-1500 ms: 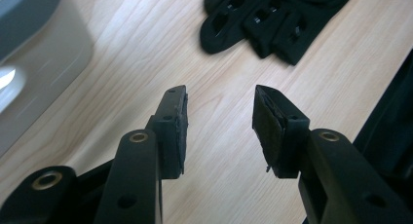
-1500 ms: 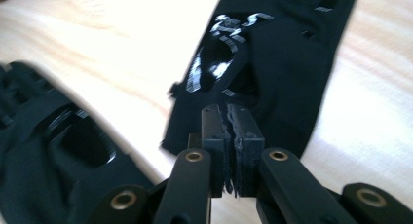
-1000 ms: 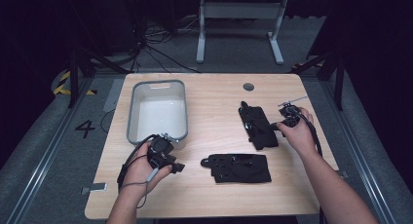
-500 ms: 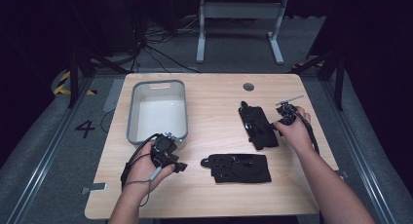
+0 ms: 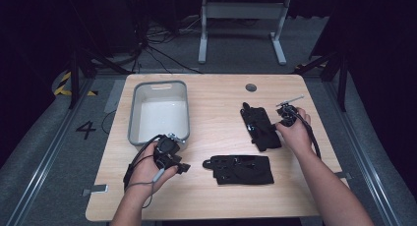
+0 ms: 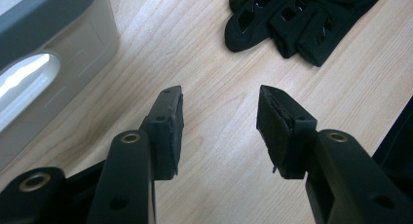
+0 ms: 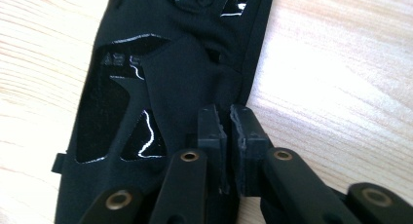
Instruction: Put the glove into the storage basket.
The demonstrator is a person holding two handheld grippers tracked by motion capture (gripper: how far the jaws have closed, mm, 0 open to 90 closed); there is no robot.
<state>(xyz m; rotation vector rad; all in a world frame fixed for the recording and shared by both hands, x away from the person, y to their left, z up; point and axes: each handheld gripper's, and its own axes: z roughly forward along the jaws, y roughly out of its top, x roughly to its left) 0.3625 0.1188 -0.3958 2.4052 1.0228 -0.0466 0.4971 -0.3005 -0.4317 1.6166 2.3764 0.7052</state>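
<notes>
Two grippers differ. The right gripper (image 7: 229,119), jaws pressed together on the edge of the upright glove (image 5: 260,127), has barely shifted since a second ago; a lift seems imminent. The left gripper (image 6: 219,121) stays spread, the flat glove (image 5: 241,169) at its 1 o'clock, the bin (image 5: 160,113) at 10.

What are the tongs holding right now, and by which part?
The right tongs are shut on the cuff edge of the far glove. The left tongs are open over bare table, holding nothing.
</notes>
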